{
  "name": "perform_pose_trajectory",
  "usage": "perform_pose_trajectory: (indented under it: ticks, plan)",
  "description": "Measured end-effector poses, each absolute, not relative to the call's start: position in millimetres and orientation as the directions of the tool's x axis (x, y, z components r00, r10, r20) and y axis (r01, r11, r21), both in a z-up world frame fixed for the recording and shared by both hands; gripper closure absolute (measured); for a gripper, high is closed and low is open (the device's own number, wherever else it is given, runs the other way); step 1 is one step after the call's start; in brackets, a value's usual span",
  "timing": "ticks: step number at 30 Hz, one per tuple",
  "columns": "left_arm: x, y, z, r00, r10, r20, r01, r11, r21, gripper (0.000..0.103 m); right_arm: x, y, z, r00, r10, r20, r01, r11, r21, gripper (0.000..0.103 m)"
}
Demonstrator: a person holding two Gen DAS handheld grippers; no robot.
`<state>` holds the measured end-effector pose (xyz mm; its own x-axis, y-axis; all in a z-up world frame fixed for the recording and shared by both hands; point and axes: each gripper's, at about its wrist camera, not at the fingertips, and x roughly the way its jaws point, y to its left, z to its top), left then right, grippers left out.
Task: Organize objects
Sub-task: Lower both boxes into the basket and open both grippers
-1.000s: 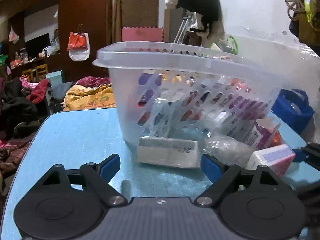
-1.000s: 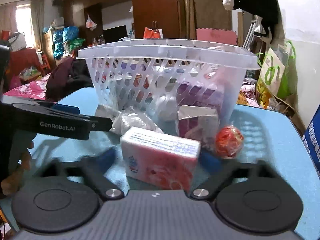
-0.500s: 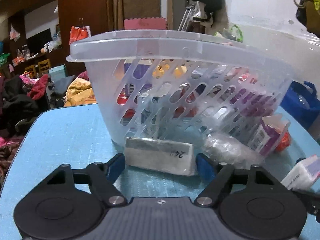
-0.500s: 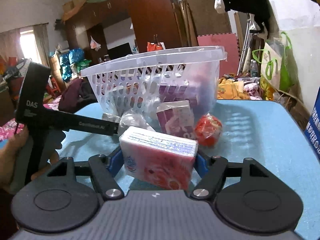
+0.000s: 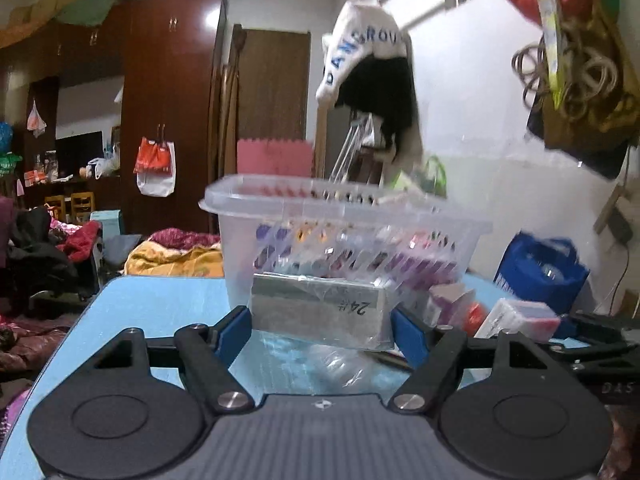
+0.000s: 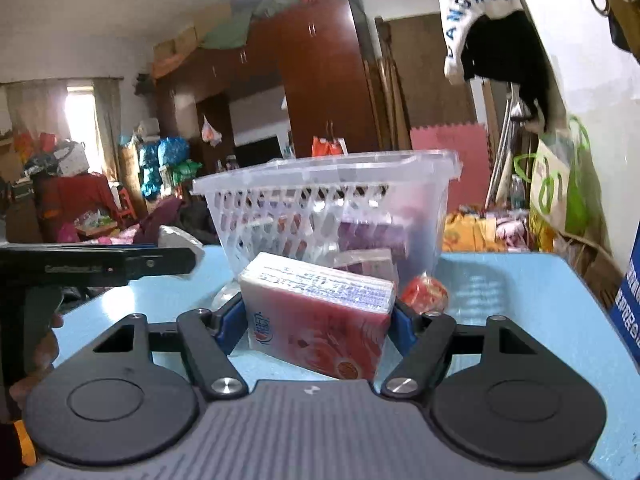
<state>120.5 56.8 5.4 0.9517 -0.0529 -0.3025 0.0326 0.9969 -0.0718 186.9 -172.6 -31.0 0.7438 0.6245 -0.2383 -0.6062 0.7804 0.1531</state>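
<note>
Clear plastic basket [image 5: 344, 216] ahead — red ball [image 6: 425, 293], purple carton [image 5: 450, 304] beside it.

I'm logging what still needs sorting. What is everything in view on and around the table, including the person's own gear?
basket: one, clear plastic, on the table, already holding purple and other packs
grey pack: one, grey-silver, marked 24, lifted between the left jaws
tissue pack: one, pink and white, between the right jaws
purple box: one, against the basket's front
red ball: one, red, on the table beside the purple box
clear bag: one, on the table under the grey pack
table: one, light blue
left gripper: one, black with blue pads, shut on the grey pack
right gripper: one, black with blue pads, shut on the tissue pack
</note>
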Motion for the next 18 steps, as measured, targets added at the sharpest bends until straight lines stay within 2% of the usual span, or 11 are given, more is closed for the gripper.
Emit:
perform_pose_trajectory:
  ticks: [4,8,12,15,18]
  plan:
    - [124.0,59.8,33.0,0.963,-0.079,-0.256,0.055,0.993,-0.101,0.024,191.2,-178.5,-2.5,0.709,0.674,-0.21,-0.648,0.739,0.185,0.03]
    - [154.8,62.7,80.8,0.97,-0.091,-0.225,0.064,0.99,-0.125,0.024,196.1,-163.2,58.7,0.768,0.629,-0.118,-0.631,0.775,0.022,0.03]
    - [215.8,72.2,113.9,0.958,-0.042,-0.283,-0.007,0.986,-0.168,0.024,250.8,-131.0,97.5,0.759,0.627,-0.177,-0.645,0.76,-0.073,0.03]
    - [258.9,80.9,119.2,0.934,-0.03,-0.356,-0.051,0.975,-0.216,0.024,296.8,-115.6,105.4,0.712,0.645,-0.278,-0.68,0.732,-0.043,0.03]
    - [280.3,85.9,115.1,0.918,-0.035,-0.396,-0.07,0.966,-0.248,0.024,320.0,-107.2,102.2,0.705,0.643,-0.298,-0.682,0.73,-0.039,0.03]
